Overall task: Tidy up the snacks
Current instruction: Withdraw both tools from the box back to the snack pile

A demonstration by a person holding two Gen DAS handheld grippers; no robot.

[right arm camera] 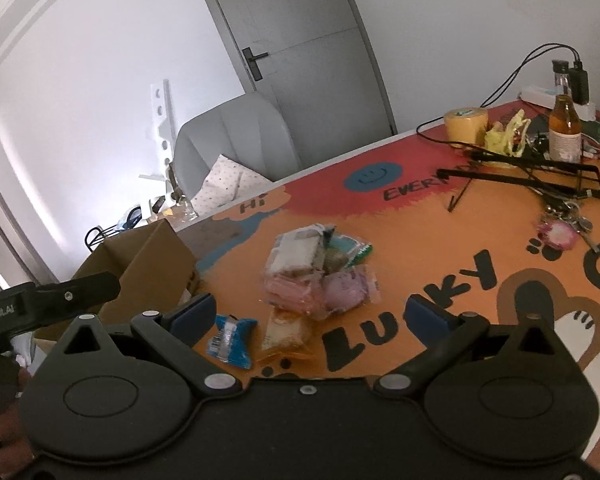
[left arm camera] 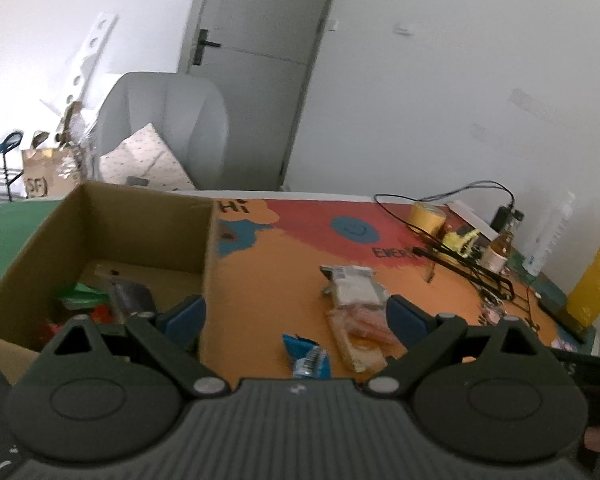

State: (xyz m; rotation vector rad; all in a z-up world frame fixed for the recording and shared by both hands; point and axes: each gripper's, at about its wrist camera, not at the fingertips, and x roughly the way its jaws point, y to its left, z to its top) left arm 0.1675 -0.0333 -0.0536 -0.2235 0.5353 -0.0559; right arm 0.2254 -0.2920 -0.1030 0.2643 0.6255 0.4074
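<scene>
Left gripper [left arm camera: 296, 316], low centre of the frame: jaws wide apart, nothing held. Right gripper [right arm camera: 312, 312], same place in its view: also spread, empty. Just beyond, mid-frame: snack pile [right arm camera: 316, 276] on the orange table mat [right arm camera: 420, 248], blue packet [right arm camera: 232, 340] nearest. Cardboard box [left arm camera: 100, 232] at left, some packets already inside. Probably mid-sorting, between picks. Next: lower over one packet, close, carry left into box.

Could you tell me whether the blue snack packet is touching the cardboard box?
Apart. The left wrist view shows bare orange mat between the blue snack packet and the cardboard box.
</scene>
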